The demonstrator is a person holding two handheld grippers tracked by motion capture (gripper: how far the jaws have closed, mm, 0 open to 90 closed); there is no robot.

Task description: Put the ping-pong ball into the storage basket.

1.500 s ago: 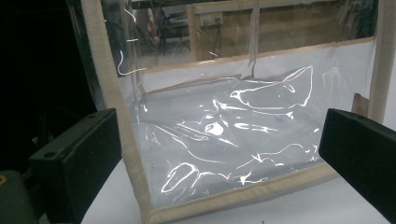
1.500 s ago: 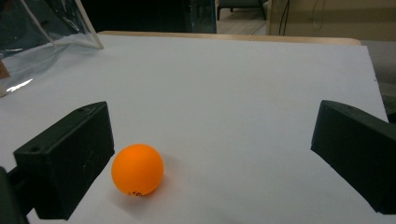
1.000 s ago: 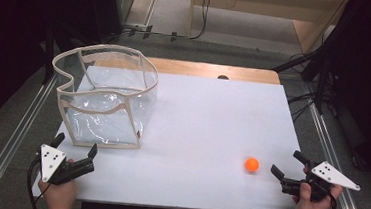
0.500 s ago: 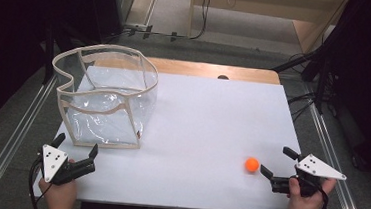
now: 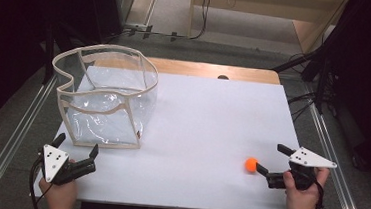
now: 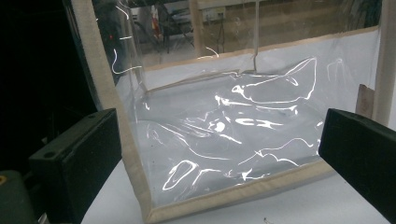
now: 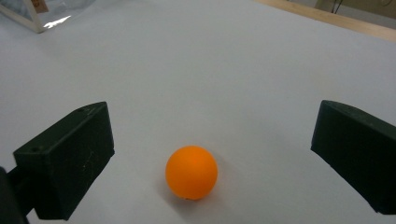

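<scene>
The right tool (image 5: 269,161) has its jaws spread wide, set low on the desk (image 5: 207,121) with the orange ball (image 5: 251,164) between them but not touched; this looks like the reach before the grasp; next the jaws need to slide a little further past the ball and close gently, since it may roll. The ball lies well apart from the clear bag (image 5: 104,98), toward the person's right. The left tool (image 5: 75,148) waits spread apart just in front of the bag.

Ball (image 5: 251,164): small, orange, round, smooth; rested on the white table near its front right edge.
Ball's position: seen between the right gripper's (image 5: 269,161) spread jaws, untouched, well apart from the bag.
</scene>
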